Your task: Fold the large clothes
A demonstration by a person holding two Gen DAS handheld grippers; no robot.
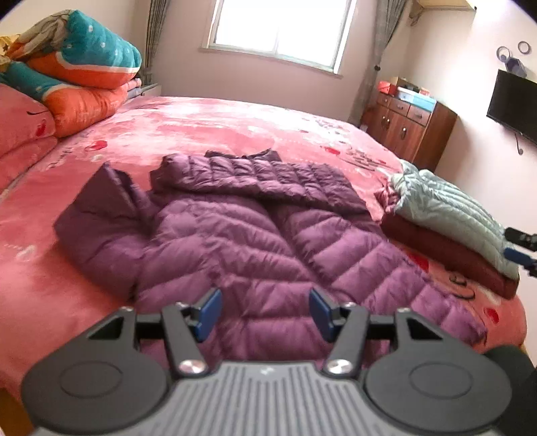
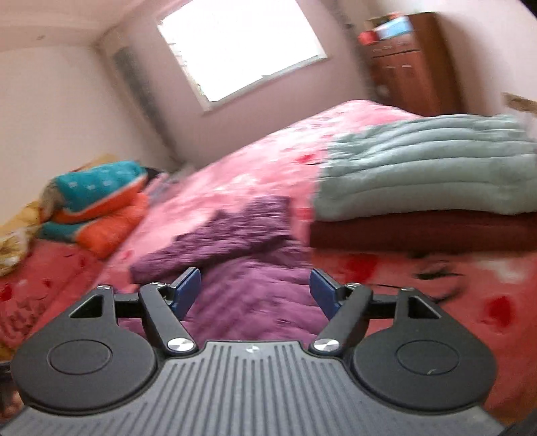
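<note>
Both grippers, left (image 1: 265, 312) and right (image 2: 255, 295), are being held released; the jacket (image 1: 255, 234) hem at 6 o'clock should be gripped evenly.

A jacket (image 1: 255, 228) lies spread on the bed (image 1: 208, 127), one sleeve folded across its upper part. To its right on the bed sits a stack of folded clothes (image 1: 449, 228). Piled quilts (image 1: 77, 67) lie at the bed's far left. A cabinet (image 1: 409, 124) stands behind the bed on the right, below a window (image 1: 278, 30).
</note>
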